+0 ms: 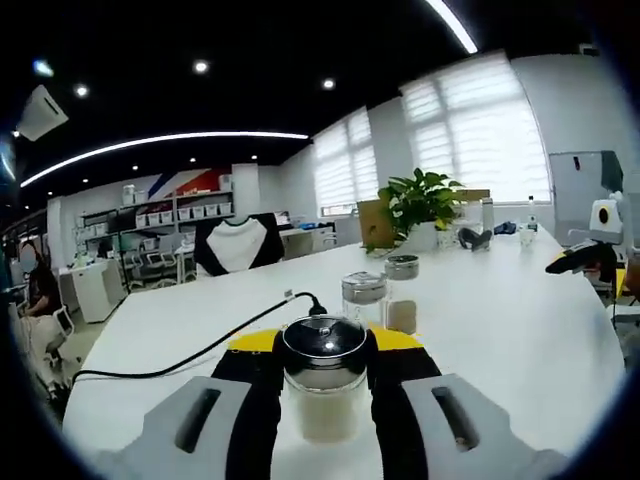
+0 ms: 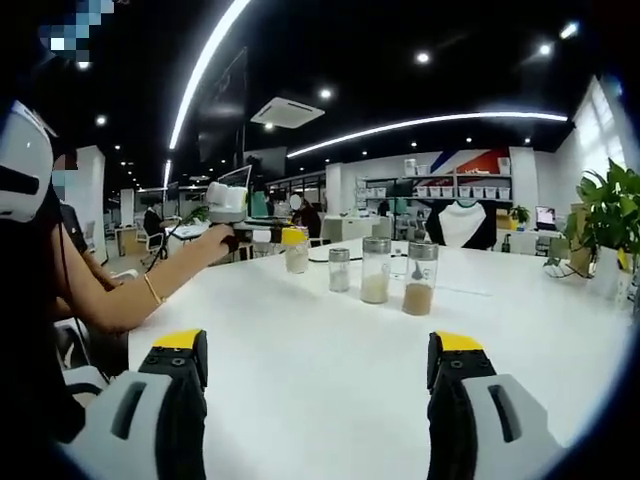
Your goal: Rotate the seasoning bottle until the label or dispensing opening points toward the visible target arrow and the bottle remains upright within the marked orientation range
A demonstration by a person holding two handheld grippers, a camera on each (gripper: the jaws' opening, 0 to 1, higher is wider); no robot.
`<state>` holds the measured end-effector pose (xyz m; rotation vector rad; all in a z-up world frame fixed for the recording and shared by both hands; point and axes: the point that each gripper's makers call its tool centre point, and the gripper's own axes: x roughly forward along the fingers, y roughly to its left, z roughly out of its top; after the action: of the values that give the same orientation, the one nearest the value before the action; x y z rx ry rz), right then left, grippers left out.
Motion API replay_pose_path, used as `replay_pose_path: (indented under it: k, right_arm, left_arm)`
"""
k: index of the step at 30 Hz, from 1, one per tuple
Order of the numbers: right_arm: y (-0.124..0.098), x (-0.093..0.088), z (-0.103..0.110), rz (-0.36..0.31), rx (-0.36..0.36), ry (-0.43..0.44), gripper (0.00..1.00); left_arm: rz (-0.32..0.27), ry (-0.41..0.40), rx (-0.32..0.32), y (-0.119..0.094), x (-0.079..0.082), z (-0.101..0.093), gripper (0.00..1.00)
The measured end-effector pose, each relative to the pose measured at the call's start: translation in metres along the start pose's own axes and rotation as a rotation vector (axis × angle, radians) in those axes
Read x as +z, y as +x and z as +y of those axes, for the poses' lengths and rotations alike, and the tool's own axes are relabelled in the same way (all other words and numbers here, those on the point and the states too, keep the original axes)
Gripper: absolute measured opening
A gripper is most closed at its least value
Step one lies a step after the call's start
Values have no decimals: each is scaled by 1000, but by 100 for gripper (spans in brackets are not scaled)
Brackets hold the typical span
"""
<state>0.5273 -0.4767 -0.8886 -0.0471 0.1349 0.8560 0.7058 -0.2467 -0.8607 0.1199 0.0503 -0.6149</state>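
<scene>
A glass seasoning bottle point(image 1: 324, 385) with a chrome lid and pale contents stands upright on the white table point(image 1: 500, 330). My left gripper point(image 1: 325, 345) is shut on it, with a black, yellow-tipped jaw pressed against each side. In the right gripper view the same bottle point(image 2: 297, 258) shows far off at the left, held by the left gripper point(image 2: 285, 238) at the end of a person's outstretched arm point(image 2: 150, 285). My right gripper point(image 2: 318, 365) is open, its jaws wide apart over bare table with nothing between them.
Two more bottles point(image 1: 363, 297) point(image 1: 402, 292) stand just behind the held one; three bottles point(image 2: 340, 270) point(image 2: 375, 270) point(image 2: 418, 278) line up mid-table. A black cable point(image 1: 200, 352) crosses the table. A potted plant point(image 1: 425, 205) stands at the far end. The right gripper point(image 1: 588, 257) shows at the right edge.
</scene>
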Motion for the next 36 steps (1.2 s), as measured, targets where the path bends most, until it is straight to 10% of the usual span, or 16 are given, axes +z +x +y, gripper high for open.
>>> replay_pose_path:
  k: [36]
  right_arm:
    - [12,-6,12,19,54,-18,91]
  left_arm:
    - [16,-7,-295,21,-14,-85,34]
